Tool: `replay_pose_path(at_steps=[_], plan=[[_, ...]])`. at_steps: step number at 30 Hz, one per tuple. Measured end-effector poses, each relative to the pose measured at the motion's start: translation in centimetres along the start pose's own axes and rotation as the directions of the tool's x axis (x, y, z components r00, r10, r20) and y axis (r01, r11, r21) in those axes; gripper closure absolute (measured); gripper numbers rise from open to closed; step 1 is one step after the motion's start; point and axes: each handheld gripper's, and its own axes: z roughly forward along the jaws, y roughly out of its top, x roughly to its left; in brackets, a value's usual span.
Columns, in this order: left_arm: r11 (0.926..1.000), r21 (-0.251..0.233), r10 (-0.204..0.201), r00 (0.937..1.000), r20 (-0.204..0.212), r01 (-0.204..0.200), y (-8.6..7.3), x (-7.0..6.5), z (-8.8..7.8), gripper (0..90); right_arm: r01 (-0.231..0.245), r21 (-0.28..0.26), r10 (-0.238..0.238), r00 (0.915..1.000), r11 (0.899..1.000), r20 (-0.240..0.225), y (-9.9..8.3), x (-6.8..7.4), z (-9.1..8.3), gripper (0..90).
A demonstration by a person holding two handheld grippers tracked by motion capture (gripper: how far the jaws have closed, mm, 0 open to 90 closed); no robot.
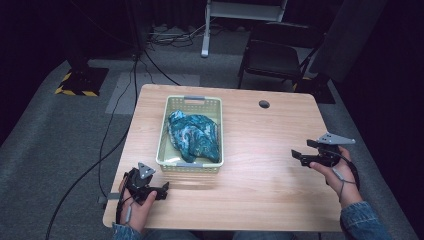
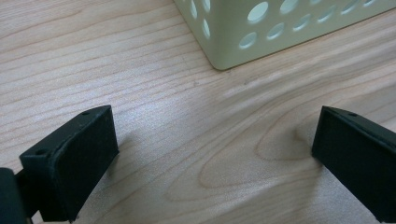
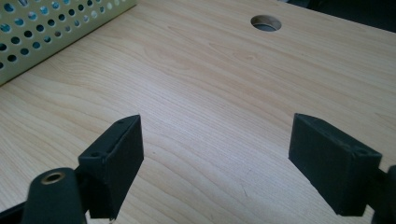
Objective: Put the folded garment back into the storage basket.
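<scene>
You are at the approach: the teal cloth (image 1: pixel 194 136) lies bunched in the pale basket (image 1: pixel 217 102) at the frame's centre, untouched. Your left gripper (image 1: pixel 161 190) at lower left and right gripper (image 1: pixel 300 156) at right both hold empty jaws wide over the surface (image 1: pixel 270 190). Next, I judge, reach in over the rim.

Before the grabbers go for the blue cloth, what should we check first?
1. Left gripper open with nothing between its jaws: ok.
2. Right gripper open with nothing between its jaws: ok.
3. Blue cloth lies inside the basket, reachable from above: ok.
4. Basket stands flat on the table: ok.
5. Bare table between each gripper and the basket: ok.
6. Whether the cloth is snagged on the basket's holes: cannot tell.
</scene>
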Motion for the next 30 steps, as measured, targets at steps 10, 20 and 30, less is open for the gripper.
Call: replay_pose_path(at_steps=[10, 20, 30], plan=[[1.0, 0.0, 0.0, 1.0, 0.0, 0.0, 0.0, 0.0, 0.0, 0.2, -0.009, 0.027, 0.009, 0.9999, 1.0, 0.014, -1.7, -0.7, 0.3, 18.0], [1.0, 0.0, 0.0, 1.0, 0.0, 0.0, 0.0, 0.0, 0.0, 0.2, -0.036, 0.054, 0.035, 0.9993, 0.998, 0.015, -3.4, -1.2, 0.5, 18.0], [1.0, 0.0, 0.0, 1.0, 0.0, 0.0, 0.0, 0.0, 0.0, 0.2, -0.04, 0.097, 0.037, 0.9988, 0.994, 0.032, -5.1, -1.4, 1.0, 18.0]])
